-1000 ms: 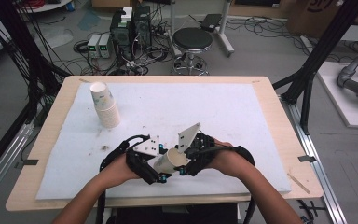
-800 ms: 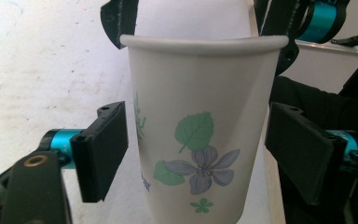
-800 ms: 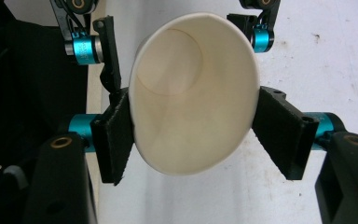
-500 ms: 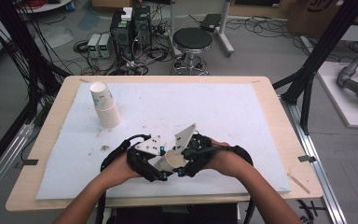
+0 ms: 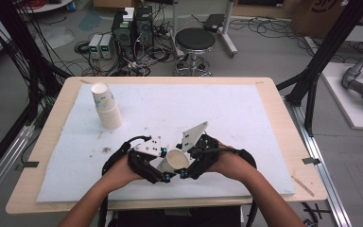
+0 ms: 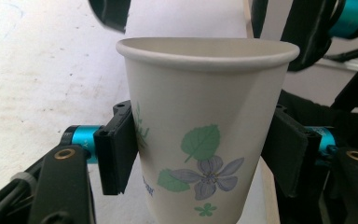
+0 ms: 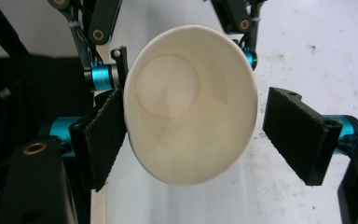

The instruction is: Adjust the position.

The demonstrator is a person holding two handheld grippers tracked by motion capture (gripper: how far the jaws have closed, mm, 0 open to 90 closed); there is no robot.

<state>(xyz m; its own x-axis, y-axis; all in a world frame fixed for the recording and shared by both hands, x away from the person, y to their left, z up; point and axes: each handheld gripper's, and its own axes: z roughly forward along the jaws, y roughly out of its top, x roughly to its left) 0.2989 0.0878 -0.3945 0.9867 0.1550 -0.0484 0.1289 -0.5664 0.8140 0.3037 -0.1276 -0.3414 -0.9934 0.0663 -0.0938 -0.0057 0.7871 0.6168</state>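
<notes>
A white paper cup with a leaf and flower print is held tilted above the table's front middle, between both hands. My left gripper has just closed on it, and its pads press the cup's two sides. My right gripper faces the cup's open mouth. Its jaws have just been opening: the left pad lies against the rim, while the right pad stands clear of it. From above, the left gripper and right gripper meet at the cup.
A stack of paper cups stands at the back left of the white mat. The wooden table edge runs just below the hands. A stool and cabling lie beyond the table.
Both hands and the cup stay in the same spot near the front edge. From above no clear jaw movement can be made out.
</notes>
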